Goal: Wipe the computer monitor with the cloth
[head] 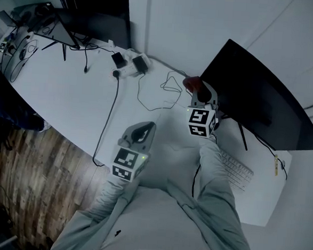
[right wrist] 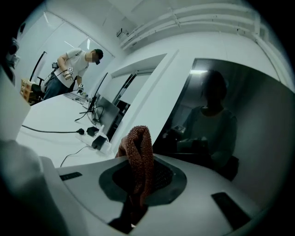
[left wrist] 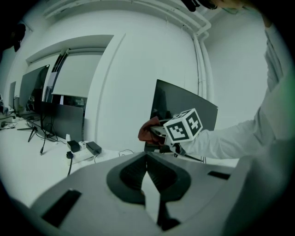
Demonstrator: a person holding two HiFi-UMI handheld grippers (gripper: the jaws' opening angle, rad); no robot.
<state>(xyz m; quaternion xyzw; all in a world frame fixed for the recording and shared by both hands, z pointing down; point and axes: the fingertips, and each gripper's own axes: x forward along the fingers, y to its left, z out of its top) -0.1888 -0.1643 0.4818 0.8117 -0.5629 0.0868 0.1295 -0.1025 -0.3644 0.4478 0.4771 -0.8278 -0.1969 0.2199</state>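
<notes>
- Our right tool (right wrist: 138,161) is clamped on the reddish-brown cloth (right wrist: 137,140), which stands up out of the jaws in a folded hump.
- In the head view the cloth sits at the near left edge of the dark curved monitor (head: 262,105), which stands on the white counter (head: 78,97).
- We cannot tell whether the cloth is touching the screen. The right gripper view shows the glass close ahead, with a reflection in it.
- Our left tool (left wrist: 148,182) has its jaws together with nothing between them. It hovers over the counter, well apart from the monitor.
- To wipe well, we judge the soft hump should meet the glass first. We would tilt the right tool so that fabric leads and the hard jaw tips stay off the screen.
- We would use light, even pressure in long overlapping passes, since the monitor rests on a thin-legged stand and may rock or slide back.
- The free left tool could brace the monitor's edge if it shifts.
- Low strokes should stay clear of the keyboard (head: 236,170) and the loose cables (head: 166,93) near the base.
</notes>
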